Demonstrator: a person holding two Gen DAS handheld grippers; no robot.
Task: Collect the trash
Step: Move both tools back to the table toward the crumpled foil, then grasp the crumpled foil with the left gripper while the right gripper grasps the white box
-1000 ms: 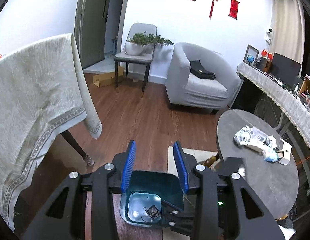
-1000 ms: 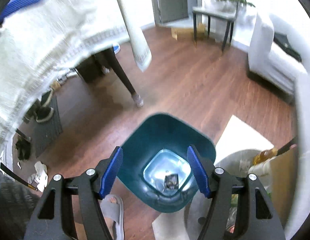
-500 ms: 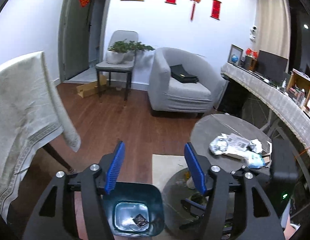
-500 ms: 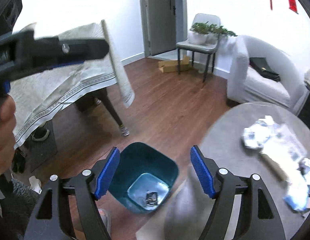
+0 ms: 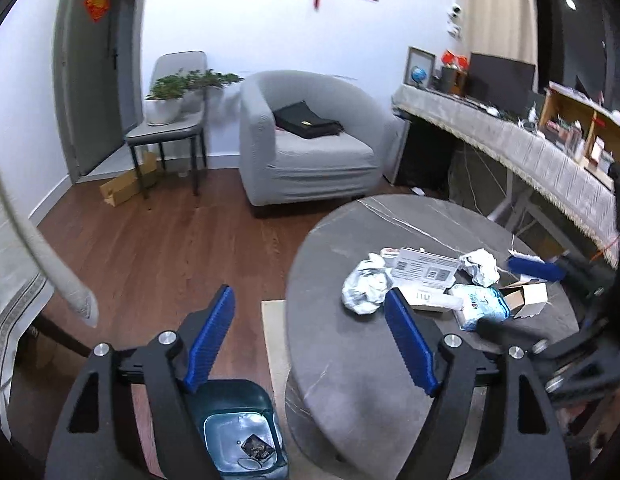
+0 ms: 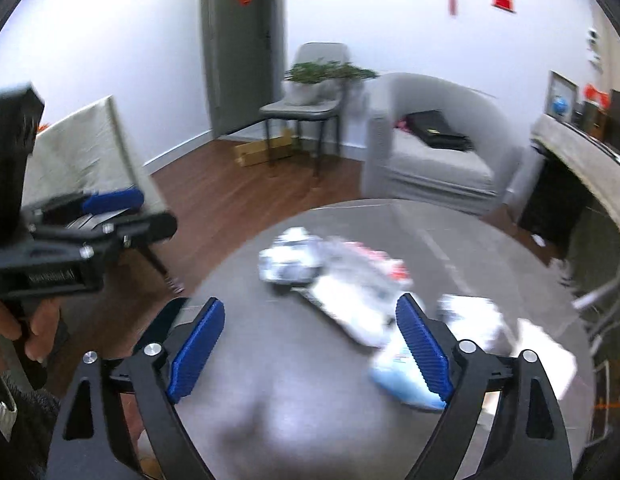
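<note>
A pile of trash lies on the round grey table: a crumpled silver wrapper, a white printed card, a crumpled white paper, a blue tissue pack and a small open carton. My left gripper is open and empty, above the table's left edge. The teal trash bin stands on the floor below it with a dark scrap inside. My right gripper is open and empty above the table, near the blurred trash pile. The blue tissue pack lies by its right finger.
A grey armchair with a black bag stands behind the table. A chair with potted plants is by the door. A cloth-covered table is at the left, a long covered desk at the right. A cardboard box lies on the wood floor.
Both grippers have swung up and right from over the bin toward the round table. The left jaws have opened wider. The trash pile is now close in both views.
</note>
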